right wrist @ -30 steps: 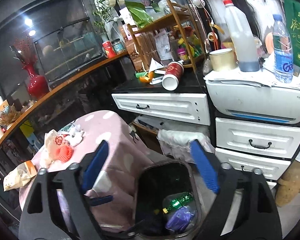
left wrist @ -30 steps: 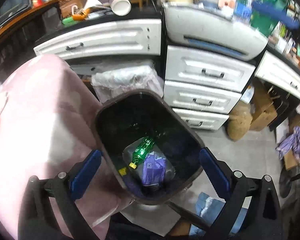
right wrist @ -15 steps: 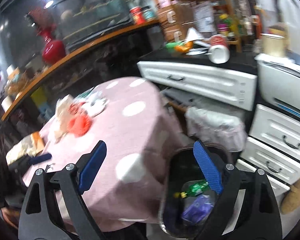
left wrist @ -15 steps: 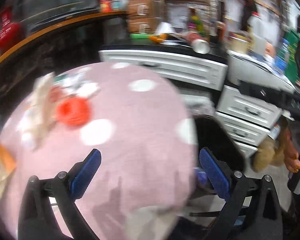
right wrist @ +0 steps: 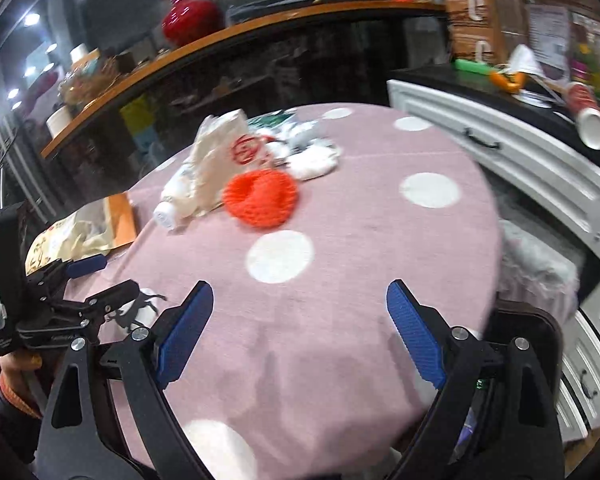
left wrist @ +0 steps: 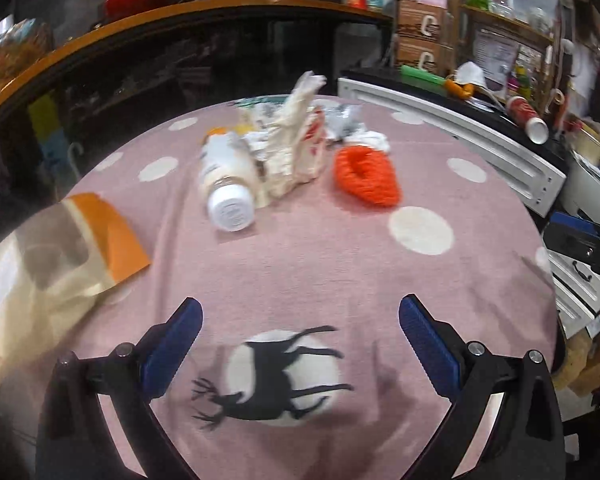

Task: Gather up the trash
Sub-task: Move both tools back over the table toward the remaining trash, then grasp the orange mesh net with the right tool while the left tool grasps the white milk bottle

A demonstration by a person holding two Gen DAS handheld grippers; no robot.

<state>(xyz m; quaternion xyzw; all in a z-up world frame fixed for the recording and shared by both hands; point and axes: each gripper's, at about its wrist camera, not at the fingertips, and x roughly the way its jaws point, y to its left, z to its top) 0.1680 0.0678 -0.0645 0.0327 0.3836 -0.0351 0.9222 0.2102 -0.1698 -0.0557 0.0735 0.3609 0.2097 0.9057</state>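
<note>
A round worktop (left wrist: 340,248) wears a pink cloth with white dots. Behind it a dark cabinet carries an orange-edged shelf (right wrist: 260,36) with a red vase (right wrist: 188,16). White drawers (right wrist: 520,152) stand at the right. Ceiling spotlights (right wrist: 32,20) glare.

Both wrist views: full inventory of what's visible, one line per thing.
tablecloth: 1, pink with white dots and a deer print, over the table
bottle: 1, white, lying on the cloth, cap toward the camera
crumpled bag: 1, cream with red print, right of the bottle
foam net: 1, orange, right of the bag
tissue wads: white, behind the net
paper pouch: 1, tan and orange, left table edge
trash bin: 1, dark, beside the table, mostly hidden
vase: 1, red, on the shelf
paper cup: 1, red and white, tipped on the counter
left claw: blue pads, open
right claw: blue pads, open
</note>
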